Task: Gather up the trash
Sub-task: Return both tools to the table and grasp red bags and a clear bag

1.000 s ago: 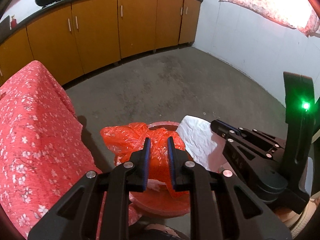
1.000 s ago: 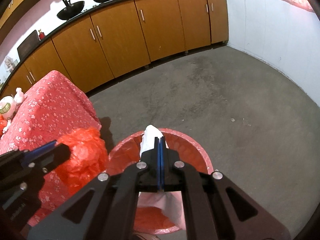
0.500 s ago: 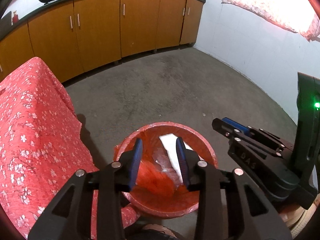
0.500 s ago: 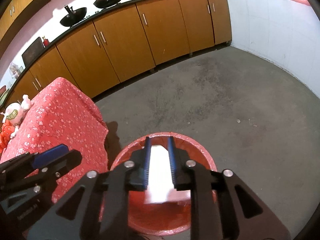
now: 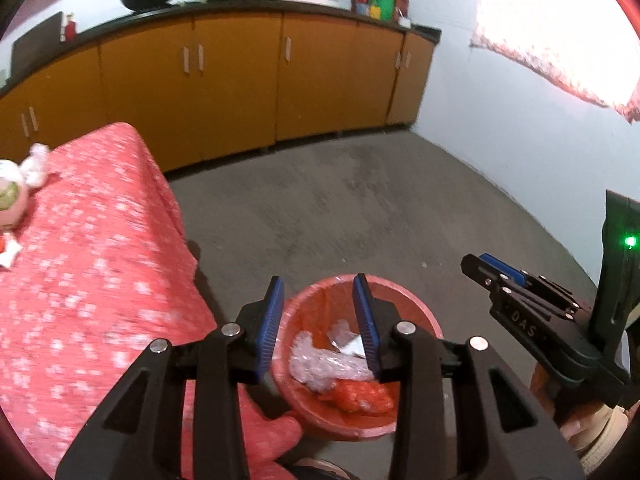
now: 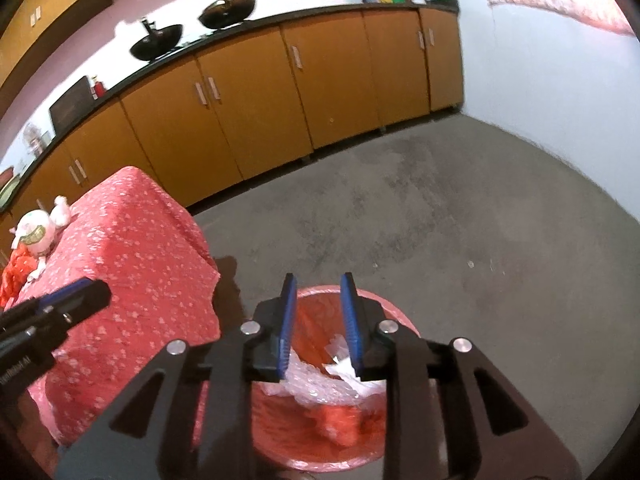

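Trash (image 5: 332, 364) lies inside the red bin (image 5: 424, 316), which stands on the grey floor (image 5: 360, 200) just beside the desk (image 5: 88, 264) with the red flowered cloth.

From the left wrist view, the left claw (image 5: 318, 322) is open, its blue pads apart over the bin, and it holds nothing. Between them I see clear crumpled plastic, a small white piece and an orange-red bag (image 5: 362, 396) at the bottom. At the right, the right claw (image 5: 490, 266) shows from the side; from here I cannot tell its state. On the far left of the desk lies a pink and white round thing (image 5: 10, 200), blurred.

From the right wrist view, the right claw (image 6: 318, 320) is open too and empty, above the bin (image 6: 320, 456). Here the white paper (image 6: 340, 360) and the clear plastic (image 6: 316, 384) lie higher in the picture than the orange-red bag. The left claw (image 6: 86, 292) enters from the left, over the desk (image 6: 140, 272). This view shows more of the desk's far end, where a white toy (image 6: 36, 230) and some red plastic (image 6: 14, 274) lie. Orange cabinets (image 6: 256, 112) stand behind, with two dark woks (image 6: 192, 28) on top.
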Tool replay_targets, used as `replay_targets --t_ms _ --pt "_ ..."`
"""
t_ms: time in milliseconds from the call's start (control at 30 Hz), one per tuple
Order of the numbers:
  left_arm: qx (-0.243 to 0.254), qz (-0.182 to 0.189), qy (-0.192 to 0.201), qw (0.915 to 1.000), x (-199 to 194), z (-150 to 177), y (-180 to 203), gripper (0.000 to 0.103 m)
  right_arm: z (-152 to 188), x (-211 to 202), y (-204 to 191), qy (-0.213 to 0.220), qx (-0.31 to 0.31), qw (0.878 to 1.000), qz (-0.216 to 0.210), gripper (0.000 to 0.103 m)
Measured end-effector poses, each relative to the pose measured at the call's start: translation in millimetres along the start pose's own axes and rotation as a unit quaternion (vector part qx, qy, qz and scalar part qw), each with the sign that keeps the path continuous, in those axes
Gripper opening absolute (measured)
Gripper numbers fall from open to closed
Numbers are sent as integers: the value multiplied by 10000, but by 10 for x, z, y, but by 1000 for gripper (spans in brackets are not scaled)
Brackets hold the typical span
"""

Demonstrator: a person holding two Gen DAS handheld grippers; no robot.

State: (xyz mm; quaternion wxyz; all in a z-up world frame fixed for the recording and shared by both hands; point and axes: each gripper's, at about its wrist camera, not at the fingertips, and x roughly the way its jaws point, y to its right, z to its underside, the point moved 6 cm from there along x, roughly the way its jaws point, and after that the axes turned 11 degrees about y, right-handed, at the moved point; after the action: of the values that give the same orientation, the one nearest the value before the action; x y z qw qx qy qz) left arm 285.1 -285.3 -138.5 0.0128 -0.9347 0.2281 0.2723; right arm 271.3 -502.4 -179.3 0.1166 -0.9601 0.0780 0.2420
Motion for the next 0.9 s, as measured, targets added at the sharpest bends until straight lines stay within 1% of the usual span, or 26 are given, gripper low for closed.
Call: replay_targets --t_ms 100,233,300,400,433,500,533,567,633,667,700,733,767,833,900 --pt "-108 -181 190 9996 -181 -79 -234 39 -115 -31 -259 65 -126 9997 -181 28" --pt "-160 -570 413 9974 -485 -145 -686 42 -293 -54 -797 141 -314 9975 -620 28" --pt "-143 -891 530 9945 -678 -150 -990 45 -359 -64 -1082 167 -416 9954 -845 28" --pt "-140 -1488 675 9865 -996 -122 -1558 48 -430 -76 -1617 196 -611 9902 -1242 29" --pt "-141 -1649 697 9837 -1070 -116 -1700 49 -449 -67 -1870 191 -694 9871 -1429 29" --pt "-170 -2133 774 9738 -1267 -102 -2129 53 -455 -59 -2205 181 -803 9828 -1655 30" --pt "-202 -2291 788 9700 -1348 -85 -2295 53 -447 -55 -2441 168 -874 9794 -1813 30" --pt "-289 -2513 797 9642 -1438 -69 -2512 54 -442 -43 -2616 158 -922 9768 -1925 31" --pt "-460 -2849 822 9539 -1588 -40 -2846 56 -435 -31 -3028 150 -1014 9709 -2164 35" --pt "-579 -3031 867 9472 -1682 -10 -3032 61 -433 -26 -3243 173 -1073 9680 -2263 42" --pt "-682 -3194 905 9408 -1767 22 -3189 65 -430 -19 -3362 192 -1110 9662 -2320 51" --pt "-789 -3338 938 9347 -1837 49 -3338 67 -433 -6 -3568 236 -1184 9631 -2406 56" --pt "-874 -3425 957 9305 -1879 63 -3453 68 -431 16 -3754 263 -1249 9608 -2461 62" --pt "-1058 -3568 983 9230 -1927 98 -3651 71 -429 79 -4018 220 -1281 9581 -2552 63" --pt "-1221 -3632 999 9183 -1946 131 -3796 73 -430 180 -4278 149 -1260 9564 -2629 66"
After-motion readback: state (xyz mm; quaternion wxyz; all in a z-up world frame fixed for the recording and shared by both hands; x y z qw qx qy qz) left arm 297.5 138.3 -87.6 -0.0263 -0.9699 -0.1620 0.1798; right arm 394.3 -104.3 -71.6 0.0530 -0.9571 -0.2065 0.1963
